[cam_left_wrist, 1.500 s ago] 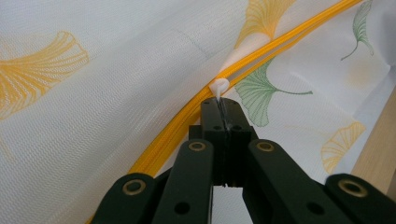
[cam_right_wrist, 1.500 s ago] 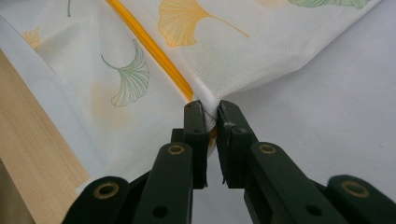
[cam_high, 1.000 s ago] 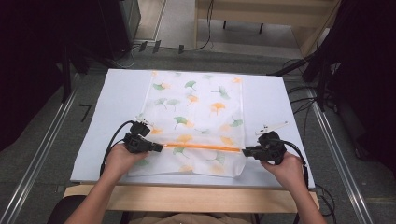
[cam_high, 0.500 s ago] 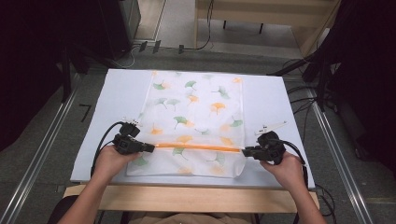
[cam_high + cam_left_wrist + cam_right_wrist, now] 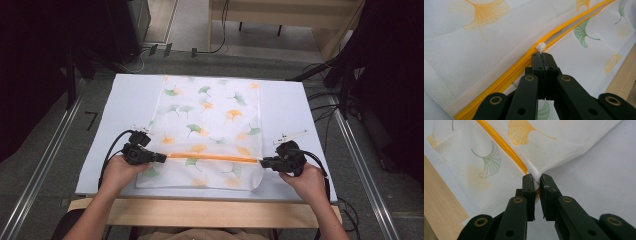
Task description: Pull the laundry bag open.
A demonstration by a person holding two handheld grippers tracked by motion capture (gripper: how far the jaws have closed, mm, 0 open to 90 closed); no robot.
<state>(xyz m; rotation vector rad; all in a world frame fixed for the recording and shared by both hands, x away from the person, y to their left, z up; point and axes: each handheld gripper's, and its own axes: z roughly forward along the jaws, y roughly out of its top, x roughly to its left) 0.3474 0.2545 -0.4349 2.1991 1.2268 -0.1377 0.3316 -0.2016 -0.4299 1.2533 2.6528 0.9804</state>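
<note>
A white mesh laundry bag [image 5: 207,132] printed with ginkgo leaves lies flat on a pale table [image 5: 295,105]. Its orange zipper [image 5: 212,157] runs crosswise near the person's edge, from one gripper to the other. The left gripper [image 5: 161,158] is pressed together on the white zipper pull [image 5: 540,46] at the zipper's left end. The right gripper [image 5: 263,161] pinches the bag's fabric corner [image 5: 535,175] at the right end. The zipper's length stretches rightward from the pull, unobstructed. A wooden table edge [image 5: 200,210] lies nearest the person.
</note>
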